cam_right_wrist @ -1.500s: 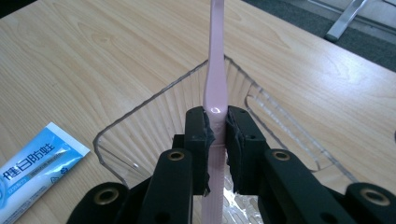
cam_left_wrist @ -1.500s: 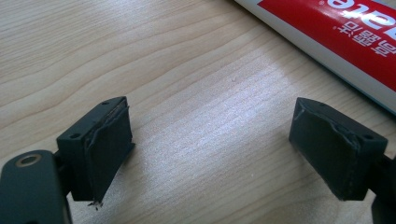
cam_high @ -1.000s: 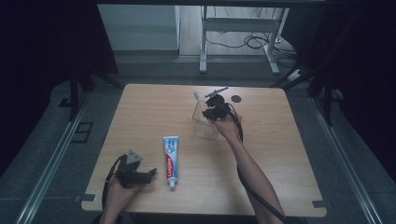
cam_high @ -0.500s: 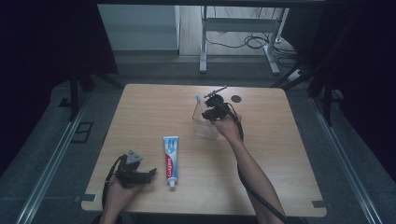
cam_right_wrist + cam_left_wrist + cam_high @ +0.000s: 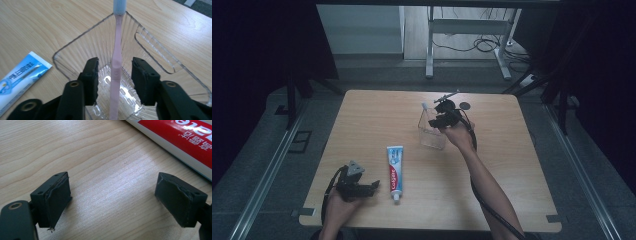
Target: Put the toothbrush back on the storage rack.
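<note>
One toothbrush (image 5: 116, 62), slim pink plastic with a ribbed grip band and a pale blue-grey head, stands in the clear plastic holder (image 5: 150, 50) at the far middle of the table (image 5: 512, 200), its head leaning out over the rim. The holder is a single square-cornered cup with fluted walls, a slotted floor and one long cut-out in a side. My right gripper (image 5: 115, 80) sits over its mouth; its two black jaws have just been opening, and now stand apart either side of the handle with a gap on each side, not pressing it. One toothpaste tube (image 5: 395, 169), glossy white, blue and red, lies flat on the pale wood-grain tabletop, well apart from the holder. My left gripper (image 5: 112, 202) rests near the tube's cap end, jaws wide with bare wood between the worn rubber pads
</note>
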`<state>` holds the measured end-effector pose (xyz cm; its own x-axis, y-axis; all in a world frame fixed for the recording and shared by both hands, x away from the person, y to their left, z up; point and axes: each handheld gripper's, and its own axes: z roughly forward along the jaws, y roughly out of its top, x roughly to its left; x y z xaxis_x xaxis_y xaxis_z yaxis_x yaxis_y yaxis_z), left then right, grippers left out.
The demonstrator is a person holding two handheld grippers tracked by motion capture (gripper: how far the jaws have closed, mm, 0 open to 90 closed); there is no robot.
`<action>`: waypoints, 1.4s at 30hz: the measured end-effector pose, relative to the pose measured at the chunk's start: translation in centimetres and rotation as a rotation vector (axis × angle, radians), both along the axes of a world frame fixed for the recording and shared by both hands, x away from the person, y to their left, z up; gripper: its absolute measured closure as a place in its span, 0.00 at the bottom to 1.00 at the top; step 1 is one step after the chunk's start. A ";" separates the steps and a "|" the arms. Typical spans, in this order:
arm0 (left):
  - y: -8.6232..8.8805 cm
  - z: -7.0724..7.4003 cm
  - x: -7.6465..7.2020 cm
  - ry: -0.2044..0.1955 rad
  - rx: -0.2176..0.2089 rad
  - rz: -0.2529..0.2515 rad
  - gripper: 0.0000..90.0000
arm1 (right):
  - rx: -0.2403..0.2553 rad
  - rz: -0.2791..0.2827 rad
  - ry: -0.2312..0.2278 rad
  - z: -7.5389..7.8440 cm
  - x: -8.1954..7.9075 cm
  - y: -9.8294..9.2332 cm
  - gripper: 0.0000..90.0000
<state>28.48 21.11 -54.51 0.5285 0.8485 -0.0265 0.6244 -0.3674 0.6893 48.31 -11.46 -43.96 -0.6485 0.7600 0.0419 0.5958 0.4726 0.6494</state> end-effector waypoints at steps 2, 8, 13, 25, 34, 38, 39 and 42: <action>0.0 0.0 0.0 0.000 0.000 0.000 0.15 | 0.013 0.012 -0.011 0.7 -0.4 -0.2 0.57; 0.0 0.0 0.0 0.000 0.000 -0.001 0.15 | 0.025 0.050 -0.026 2.1 -1.5 -0.7 0.48; 0.0 0.0 0.0 0.000 0.000 0.001 0.15 | 0.026 0.077 -0.031 2.7 -2.4 -0.9 0.40; 0.0 0.0 0.0 0.000 0.001 0.000 0.15 | 0.005 0.120 -0.073 3.6 -4.7 -1.3 0.16; 0.0 0.0 0.0 0.001 0.001 0.000 0.15 | -0.004 0.146 -0.087 3.7 -6.3 -1.8 0.07; 0.0 0.0 0.0 0.000 0.002 0.001 0.15 | -0.021 0.157 -0.085 3.5 -6.7 -2.1 0.02; 0.0 0.0 0.0 0.001 0.001 0.000 0.15 | -0.024 0.154 -0.081 3.4 -6.8 -2.2 0.01; 0.0 0.0 0.0 0.000 0.001 0.000 0.15 | -0.029 0.156 -0.076 3.0 -7.3 -2.8 0.00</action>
<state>28.47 21.11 -54.50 0.5283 0.8487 -0.0258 0.6244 -0.3677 0.6892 41.05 -14.25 -40.99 -0.7592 0.6501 -0.0325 0.4635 0.5750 0.6742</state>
